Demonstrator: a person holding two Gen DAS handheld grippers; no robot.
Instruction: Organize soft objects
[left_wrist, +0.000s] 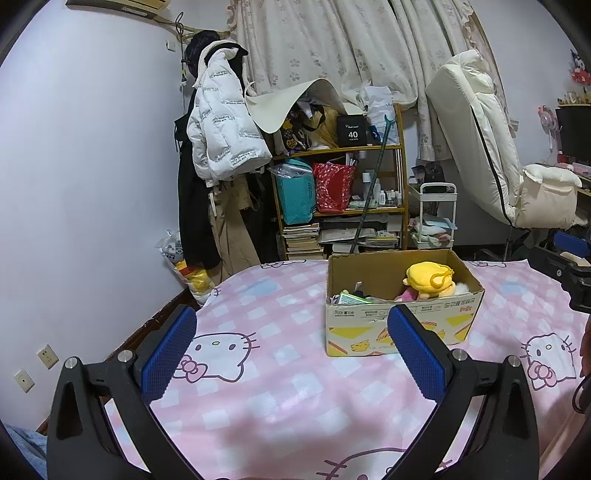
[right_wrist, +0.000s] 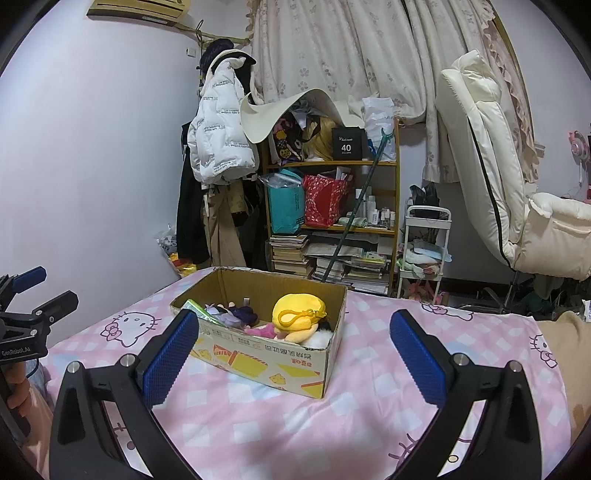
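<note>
Yellow plush (right_wrist: 298, 314) in the cardboard box (right_wrist: 280, 373) looks light, squashy (maybe clip-looped); pinch its body. Left gripper (left_wrist: 291, 354) and right gripper (right_wrist: 294, 360) gape wide, empty.

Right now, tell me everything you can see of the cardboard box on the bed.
The cardboard box is an open-topped brown carton with no lid flaps showing, its outer walls printed in yellow, red and white with upside-down lettering. It stands upright on the pink cat-print bedsheet, untouched by either gripper. Inside lie soft toys: a yellow plush with a yellow clip loop on top, something pink beneath it, white fluff at one end, dark purple items and a green-edged packet at the other. The rim looks slightly worn.
</note>
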